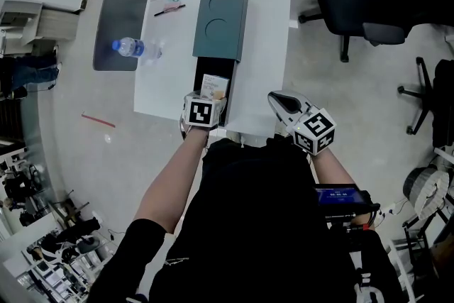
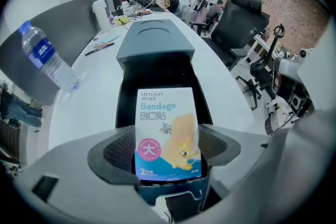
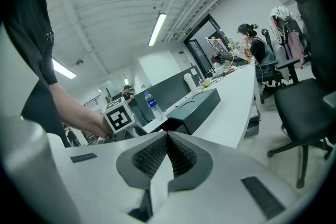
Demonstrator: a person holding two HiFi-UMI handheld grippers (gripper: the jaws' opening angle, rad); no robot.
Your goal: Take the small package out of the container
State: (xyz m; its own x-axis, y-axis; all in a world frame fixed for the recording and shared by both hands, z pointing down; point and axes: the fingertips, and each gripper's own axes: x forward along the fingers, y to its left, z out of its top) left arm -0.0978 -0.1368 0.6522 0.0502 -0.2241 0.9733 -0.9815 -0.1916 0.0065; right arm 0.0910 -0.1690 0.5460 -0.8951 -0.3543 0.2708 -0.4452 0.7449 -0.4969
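Two handheld grippers share the work unevenly. The left gripper [image 2: 167, 150] points steeply down over the near end of the long dark teal box container [image 2: 155, 47], whose black inner tray [image 2: 127, 97] is slid out toward the person. That position makes sense, because the pulled-out tray is the only part of the container that is open from above.

The small white and blue bandage package [image 2: 167, 128] stands nearly upright in this tray with its printed face toward the camera. Because it stands on edge, its two narrow side edges are free to be taken. The left gripper's jaws are spread wide, one at each side edge, with the ribbed pads [image 2: 118, 152] just beside the card. The card is flat and unbowed, so no real squeeze appears to be on it yet, and the package is still inside the container.

The right gripper [image 3: 167, 139] has its jaws pressed together on nothing. It hangs off the near right corner of the white table [image 1: 262, 25], aimed almost level past the container. It seems parked there to keep out of the left hand's way, since a light card needs only one gripper. A clear plastic water bottle [image 1: 131, 47] lies well apart to the left, clear of any lift.
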